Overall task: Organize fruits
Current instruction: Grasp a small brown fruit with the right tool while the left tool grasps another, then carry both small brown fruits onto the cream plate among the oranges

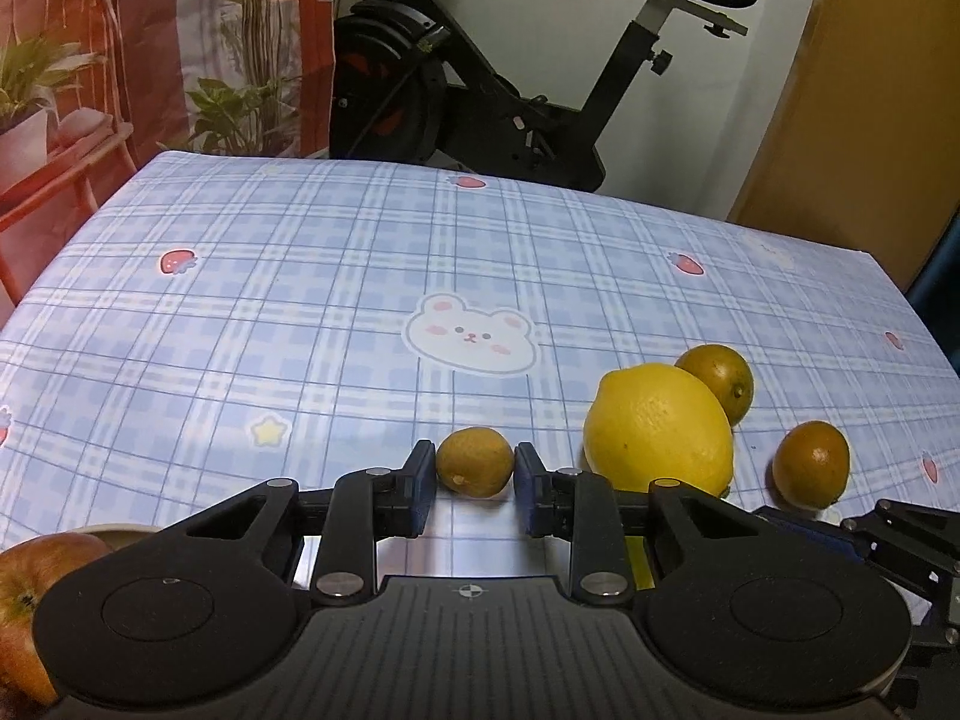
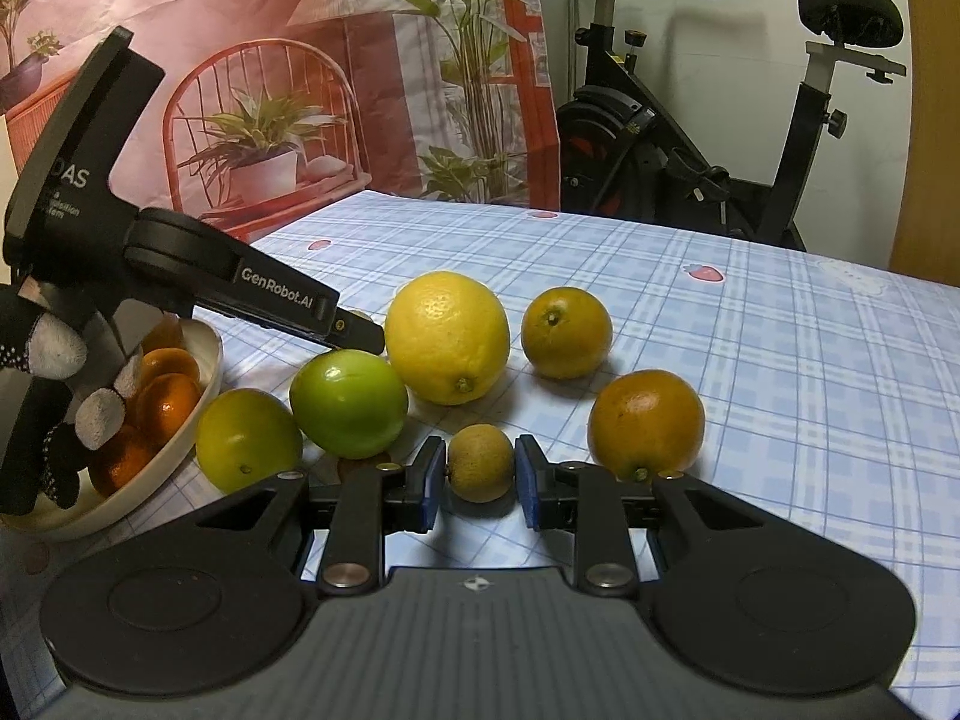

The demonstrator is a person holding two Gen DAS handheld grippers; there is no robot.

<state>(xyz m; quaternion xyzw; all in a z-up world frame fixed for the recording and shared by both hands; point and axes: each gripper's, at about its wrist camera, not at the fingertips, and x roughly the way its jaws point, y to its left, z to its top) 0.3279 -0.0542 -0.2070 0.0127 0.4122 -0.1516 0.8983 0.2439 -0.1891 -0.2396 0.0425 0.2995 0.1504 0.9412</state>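
In the left wrist view my left gripper (image 1: 474, 471) has its jaws against both sides of a small yellow-brown fruit (image 1: 474, 462) on the tablecloth. A big lemon (image 1: 660, 429) and two oranges (image 1: 720, 378) (image 1: 810, 465) lie to its right. In the right wrist view my right gripper (image 2: 480, 474) has its jaws against both sides of another small brown fruit (image 2: 480, 462). Around it lie an orange (image 2: 645, 423), a second orange (image 2: 567, 330), the lemon (image 2: 447, 336) and two green fruits (image 2: 348, 402) (image 2: 249, 438). The left gripper's body (image 2: 180, 264) reaches in from the left.
A cream bowl (image 2: 204, 372) with oranges stands at the left; a gloved hand (image 2: 54, 414) is over it. An apple (image 1: 24, 600) shows at the lower left of the left wrist view. An exercise bike (image 1: 480, 90) stands behind the table (image 1: 300, 270).
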